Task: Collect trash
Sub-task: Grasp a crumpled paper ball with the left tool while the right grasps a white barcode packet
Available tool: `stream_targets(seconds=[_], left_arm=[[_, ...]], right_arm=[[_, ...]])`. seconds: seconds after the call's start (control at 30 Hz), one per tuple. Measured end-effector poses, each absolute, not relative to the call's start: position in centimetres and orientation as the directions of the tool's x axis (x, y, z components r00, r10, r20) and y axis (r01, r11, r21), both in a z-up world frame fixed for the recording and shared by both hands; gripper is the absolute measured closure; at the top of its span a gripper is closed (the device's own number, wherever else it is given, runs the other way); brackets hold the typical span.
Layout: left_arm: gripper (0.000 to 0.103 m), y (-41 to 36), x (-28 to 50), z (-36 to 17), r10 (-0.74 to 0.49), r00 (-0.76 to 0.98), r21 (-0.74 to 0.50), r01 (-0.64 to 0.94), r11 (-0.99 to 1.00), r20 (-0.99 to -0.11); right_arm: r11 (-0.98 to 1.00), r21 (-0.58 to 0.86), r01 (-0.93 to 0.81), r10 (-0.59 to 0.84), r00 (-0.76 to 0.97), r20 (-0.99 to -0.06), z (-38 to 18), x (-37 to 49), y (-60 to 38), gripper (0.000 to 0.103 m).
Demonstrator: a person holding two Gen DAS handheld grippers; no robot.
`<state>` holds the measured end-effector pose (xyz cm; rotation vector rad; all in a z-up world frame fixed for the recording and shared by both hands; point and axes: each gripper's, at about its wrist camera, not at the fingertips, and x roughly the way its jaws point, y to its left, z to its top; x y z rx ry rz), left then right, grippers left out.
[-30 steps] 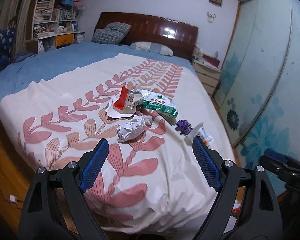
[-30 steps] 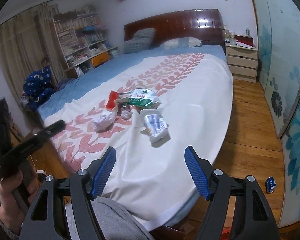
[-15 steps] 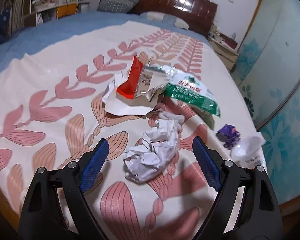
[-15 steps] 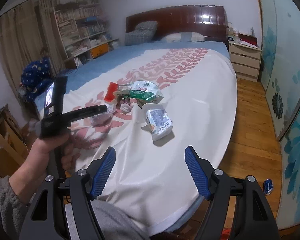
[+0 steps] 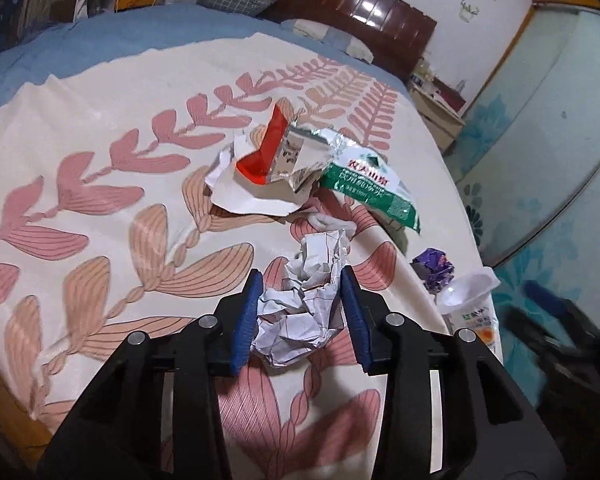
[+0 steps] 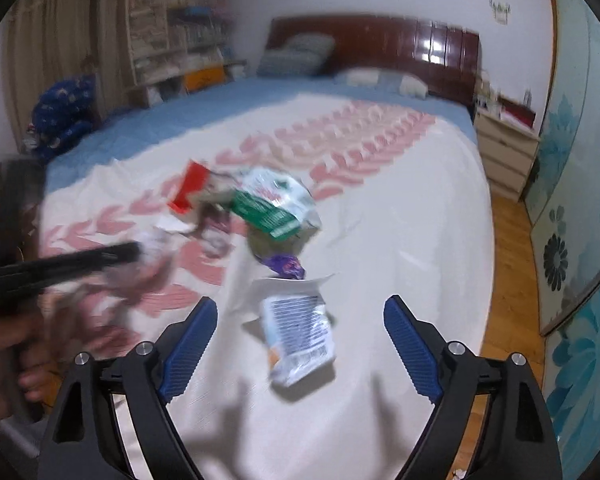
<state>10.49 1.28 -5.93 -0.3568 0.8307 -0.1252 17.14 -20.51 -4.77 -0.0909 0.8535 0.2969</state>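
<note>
Trash lies in a loose heap on the bed [image 5: 100, 128], toward the near right side of its leaf-patterned cover. Largest is the green-and-white bag [image 5: 370, 184], touching the torn red-and-silver wrapper [image 5: 276, 152] on white paper. Nearer the foot edge, the crumpled paper ball [image 5: 304, 304] sits clamped between the blue pads of the left gripper [image 5: 300, 284]. By the right edge lie a yogurt cup [image 5: 470, 304] and a small purple wrapper [image 5: 434, 268]. The right gripper [image 6: 300, 312] hangs spread wide above the cup, touching nothing; that view is blurred.
</note>
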Motion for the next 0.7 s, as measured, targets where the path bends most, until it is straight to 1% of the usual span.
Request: stream_targets(seconds=[0.03, 0.1, 0.13, 0.17, 0.33, 0.4, 0.57, 0.7], left_arm=[[0.063, 1.3, 10.3, -5.7, -0.249, 0.673, -0.358, -0.026, 0.933, -0.696], [0.063, 1.3, 9.8, -5.2, -0.247, 0.681, -0.355, -0.02, 0.935, -0.689], [0.063, 1.3, 9.8, -5.1, -0.246, 0.682, -0.353, -0.019, 0.936, -0.689], [0.063, 1.3, 9.6, -5.0, -0.242, 0.686, -0.35, -0.02, 0.937, -0.686], [0.063, 1.2, 8.4, -4.2, -0.243, 0.696, -0.345, -0.008, 0.938, -0.675], [0.063, 0.9, 7.6, -3.5, -0.253, 0.702, -0.351, 0.004, 0.936, -0.666], [0.063, -0.5, 4.0, -0.1, -0.258, 0.743, -0.338, 0.045, 0.94, -0.618], [0.063, -2.7, 1.8, 3.4, -0.27, 0.776, -0.34, 0.077, 0.937, -0.57]], right_arm=[[0.956, 0.055, -0.289, 0.225, 0.598, -0.769, -5.6, 17.8, -20.4, 0.02], [0.958, 0.107, -0.267, 0.239, 0.535, -0.81, -7.8, 19.5, -20.3, 0.033], [0.959, 0.12, -0.256, 0.24, 0.515, -0.823, -8.5, 19.9, -20.3, 0.058], [0.96, 0.137, -0.244, 0.247, 0.512, -0.823, -8.8, 20.1, -20.4, 0.06], [0.954, 0.175, -0.244, 0.284, 0.544, -0.79, -8.2, 17.8, -20.6, 0.061], [0.949, 0.183, -0.255, 0.299, 0.559, -0.774, -6.9, 16.3, -20.7, 0.061], [0.937, 0.172, -0.305, 0.331, 0.607, -0.723, -1.7, 12.4, -21.0, 0.061], [0.933, 0.212, -0.29, 0.354, 0.646, -0.676, 3.0, 9.9, -22.6, 0.061]])
